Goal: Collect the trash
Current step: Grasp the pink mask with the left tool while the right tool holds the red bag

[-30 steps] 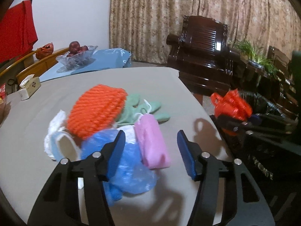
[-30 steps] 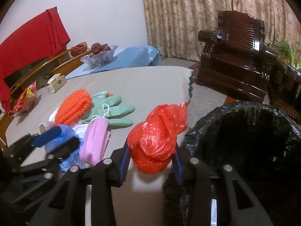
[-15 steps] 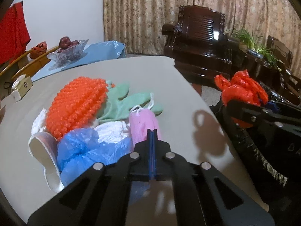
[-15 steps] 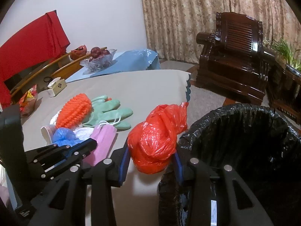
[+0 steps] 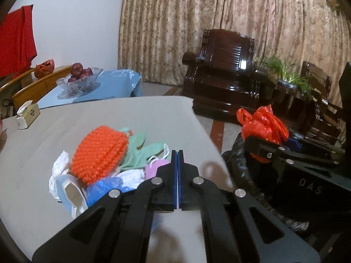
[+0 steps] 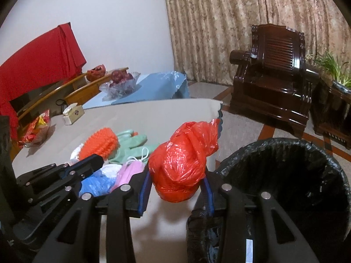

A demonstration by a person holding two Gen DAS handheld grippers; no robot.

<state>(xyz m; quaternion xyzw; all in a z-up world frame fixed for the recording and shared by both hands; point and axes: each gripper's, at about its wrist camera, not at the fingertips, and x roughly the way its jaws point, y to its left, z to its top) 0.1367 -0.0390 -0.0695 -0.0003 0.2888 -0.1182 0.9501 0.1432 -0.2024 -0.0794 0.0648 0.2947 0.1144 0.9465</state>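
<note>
Red bag (image 6: pixel 183 162) clamped in my right gripper (image 6: pixel 176 188), now beside the black-lined bin (image 6: pixel 285 175) rim, not over it yet. Left gripper (image 5: pixel 177 175) snapped together empty a second ago, above the trash pile (image 5: pixel 105 166) on the table (image 5: pixel 109 118). Drop next.

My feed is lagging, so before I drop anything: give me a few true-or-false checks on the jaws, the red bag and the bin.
1. The right gripper holds the red plastic bag. True.
2. The red bag already lies inside the black-lined bin. False: it is still clamped, beside the bin's rim.
3. The left gripper has open jaws. False: they are shut, with nothing seen between them.
4. The pink mask is on the table. True.
</note>
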